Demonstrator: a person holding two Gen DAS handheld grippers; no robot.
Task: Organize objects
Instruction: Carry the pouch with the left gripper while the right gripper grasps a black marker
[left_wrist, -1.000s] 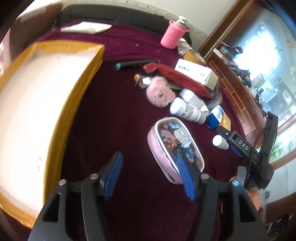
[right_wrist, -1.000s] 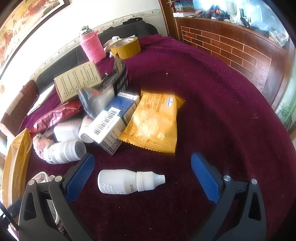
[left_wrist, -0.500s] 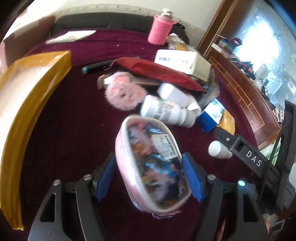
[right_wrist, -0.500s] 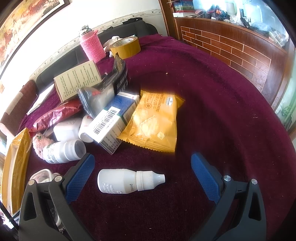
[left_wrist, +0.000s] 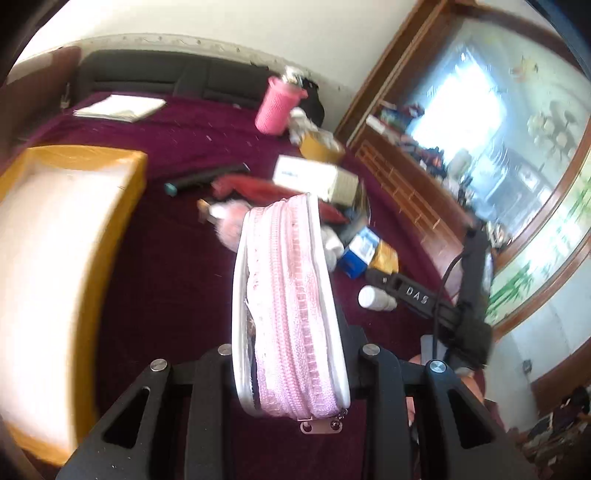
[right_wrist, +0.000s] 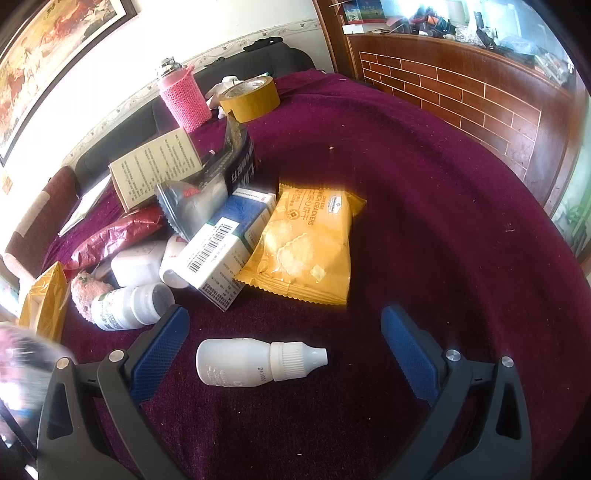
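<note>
The left claw (left_wrist: 291, 354) is closing on a pink zippered pouch (left_wrist: 284, 295), which stands on edge between its jaws, zipper side facing the camera and its metal pull hanging at the bottom; the pouch is lifted clear of the maroon-covered surface (left_wrist: 166, 266). To the left lies a yellow-walled box (left_wrist: 107, 236) with a pale inside. Beyond the pouch is the pile of clutter: a red foil packet (left_wrist: 258, 188), a white carton (left_wrist: 314, 177), a pink knit-sleeved bottle (left_wrist: 275, 109) and a roll of tan tape (left_wrist: 321, 147). The right claw (right_wrist: 284, 354) hangs wide open and holds nothing; a small white dropper bottle (right_wrist: 255, 363) lies on its side between the blue pads (right_wrist: 162, 350), touching neither. Just behind it sit a yellow cracker packet (right_wrist: 303, 247), a blue-and-white carton (right_wrist: 225, 247) and a white pill bottle (right_wrist: 129, 306).
</note>
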